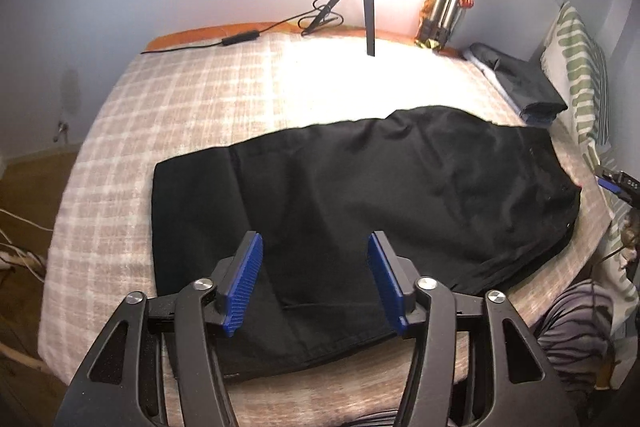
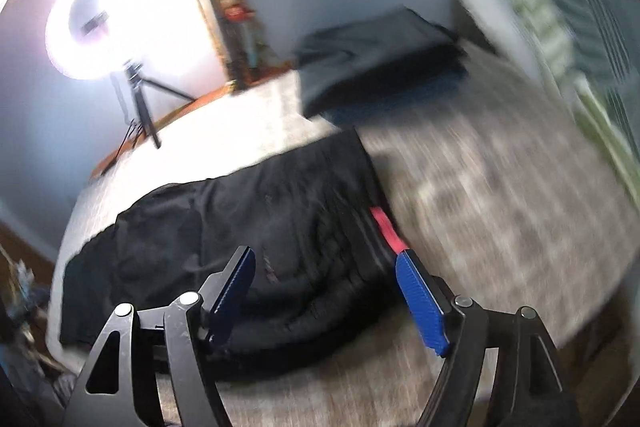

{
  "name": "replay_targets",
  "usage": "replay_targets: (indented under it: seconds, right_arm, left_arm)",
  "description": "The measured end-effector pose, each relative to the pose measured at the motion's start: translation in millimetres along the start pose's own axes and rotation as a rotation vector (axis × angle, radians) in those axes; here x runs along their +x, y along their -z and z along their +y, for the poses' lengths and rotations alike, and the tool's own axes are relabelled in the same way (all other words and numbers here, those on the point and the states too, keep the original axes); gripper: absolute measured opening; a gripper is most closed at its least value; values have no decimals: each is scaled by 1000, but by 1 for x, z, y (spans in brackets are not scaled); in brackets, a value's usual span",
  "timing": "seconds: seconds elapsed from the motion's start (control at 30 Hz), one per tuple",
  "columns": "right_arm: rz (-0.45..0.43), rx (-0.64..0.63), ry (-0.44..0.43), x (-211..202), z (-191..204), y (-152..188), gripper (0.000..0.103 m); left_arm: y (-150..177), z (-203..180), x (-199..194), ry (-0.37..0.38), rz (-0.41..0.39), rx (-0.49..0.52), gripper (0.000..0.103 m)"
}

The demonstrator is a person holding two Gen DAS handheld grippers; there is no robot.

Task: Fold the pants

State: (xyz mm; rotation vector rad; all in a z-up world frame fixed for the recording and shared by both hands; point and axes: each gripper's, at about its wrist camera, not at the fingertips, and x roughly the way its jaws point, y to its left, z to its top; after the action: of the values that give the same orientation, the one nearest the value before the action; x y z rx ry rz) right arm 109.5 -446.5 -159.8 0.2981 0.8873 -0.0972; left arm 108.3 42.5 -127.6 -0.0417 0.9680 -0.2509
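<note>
In the left wrist view, the thing closest to us is our left gripper (image 1: 315, 281), low in the middle of the frame. Its two blue pads are spread apart and hold nothing. Between and past them lie the black pants (image 1: 360, 195), flat across the middle of the frame on a checked bed cover (image 1: 180, 99). Up top, a bright lamp on a tripod (image 1: 370, 7) stands at the far edge of the bed. A folded dark pile (image 1: 520, 79) sits at the upper right, next to a green striped pillow (image 1: 580, 75).

In the right wrist view, things look blurry. Our right gripper (image 2: 326, 291) is nearest, at the bottom, spread wide with nothing between its pads. The pants (image 2: 248, 219) lie in the lower left and middle of the frame, with the waist end bunched up just past the pads. A small red tag (image 2: 386, 231) shows at their right edge. The ring light (image 2: 80, 27) glows in the upper left.
</note>
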Motion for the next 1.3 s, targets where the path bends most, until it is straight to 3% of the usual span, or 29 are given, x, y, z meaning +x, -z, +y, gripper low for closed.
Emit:
replay_targets:
  seconds: [0.13, 0.43, 0.63, 0.87, 1.07, 1.3]
  right_arm:
    - [20, -164, -35, 10, 35, -25, 76]
    - [67, -453, -257, 18, 147, -34, 76]
    - [132, -617, -377, 28, 220, 2, 76]
    - [216, -943, -504, 28, 312, 74, 73]
    - [277, -1219, -530, 40, 364, 141, 70]
    - [338, -1311, -522, 68, 386, 177, 68]
  left_arm:
    - [-1, 17, -7, -19, -16, -61, 63]
    - [32, 119, -24, -20, 10, -402, 62]
    - [66, 141, -12, 60, 66, -538, 60]
    - [90, 131, -6, 107, 94, -573, 60]
    - [96, 131, 0, 133, 106, -602, 60]
    - [88, 130, 7, 167, 110, -614, 60]
